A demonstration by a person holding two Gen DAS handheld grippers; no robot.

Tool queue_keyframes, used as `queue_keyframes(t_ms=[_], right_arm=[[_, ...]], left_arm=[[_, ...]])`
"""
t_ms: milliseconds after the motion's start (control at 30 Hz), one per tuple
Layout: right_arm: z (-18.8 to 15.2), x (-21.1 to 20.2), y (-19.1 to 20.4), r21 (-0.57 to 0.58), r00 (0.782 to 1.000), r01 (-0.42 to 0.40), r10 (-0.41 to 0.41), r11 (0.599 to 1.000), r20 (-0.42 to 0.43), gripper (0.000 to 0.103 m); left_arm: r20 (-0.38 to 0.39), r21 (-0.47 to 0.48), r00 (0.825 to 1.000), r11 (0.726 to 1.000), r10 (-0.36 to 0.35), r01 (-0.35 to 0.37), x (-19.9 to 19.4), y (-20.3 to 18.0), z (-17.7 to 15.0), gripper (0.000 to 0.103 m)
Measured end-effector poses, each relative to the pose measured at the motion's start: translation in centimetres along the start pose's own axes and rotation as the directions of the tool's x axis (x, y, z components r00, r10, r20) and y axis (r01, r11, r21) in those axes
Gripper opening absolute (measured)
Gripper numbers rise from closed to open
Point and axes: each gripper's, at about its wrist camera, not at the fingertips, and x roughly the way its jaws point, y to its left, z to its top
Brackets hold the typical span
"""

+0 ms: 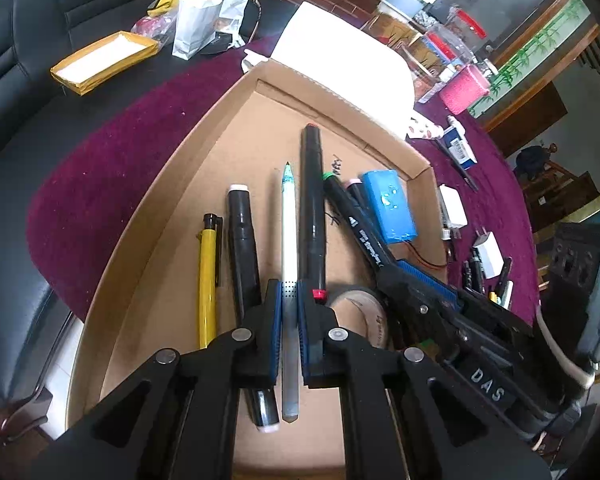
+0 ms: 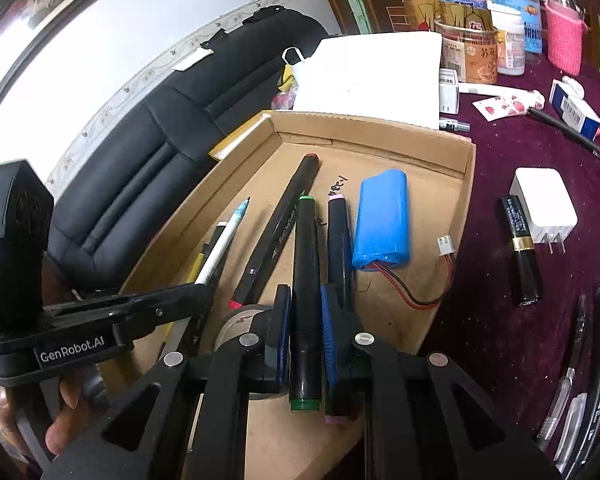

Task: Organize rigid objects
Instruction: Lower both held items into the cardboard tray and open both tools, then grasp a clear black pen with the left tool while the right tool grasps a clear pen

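Cardboard tray point(image 1: 148, 216) below us, we clamp the white pen point(image 1: 289, 240) in our left gripper point(image 1: 289, 300) and the green-capped marker point(image 2: 306, 280) in our right gripper point(image 2: 305, 312), lowering both to lie parallel with the others.

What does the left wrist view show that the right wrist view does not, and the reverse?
Only the left wrist view: the left gripper shut on the white pen seen head-on, the whole yellow pen, and a padded envelope on the sofa.

Only the right wrist view: the right gripper shut on the green-capped marker seen head-on, and a lipstick on the cloth.

Both: the cardboard tray, the blue battery pack, the red-capped marker and the tape roll.
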Motion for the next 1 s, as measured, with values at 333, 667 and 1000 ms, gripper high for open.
queue_keyframes(t_ms=[333, 667, 1000], right_arm=[[0.2, 0.5, 0.8, -0.017, 1.000, 0.027, -0.027, 0.999, -0.008, 0.014], [-0.5, -3.5, -0.6, 0.039, 0.997, -0.036, 0.034, 0.999, 0.063, 0.035], [-10.2, -11.9, -5.6, 0.177, 0.984, -0.038, 0.006, 0.983, 0.180, 0.035]], left_arm=[[-0.013, 0.001, 1.000, 1.000, 0.025, -0.025, 1.2, -0.1, 1.0, 0.006], [0.039, 0.037, 0.999, 0.999, 0.029, -0.031, -0.7, -1.3, -0.5, 0.036], [0.056, 0.268, 0.996, 0.962, -0.066, 0.049, -2.3, -10.3, -6.2, 0.046]])
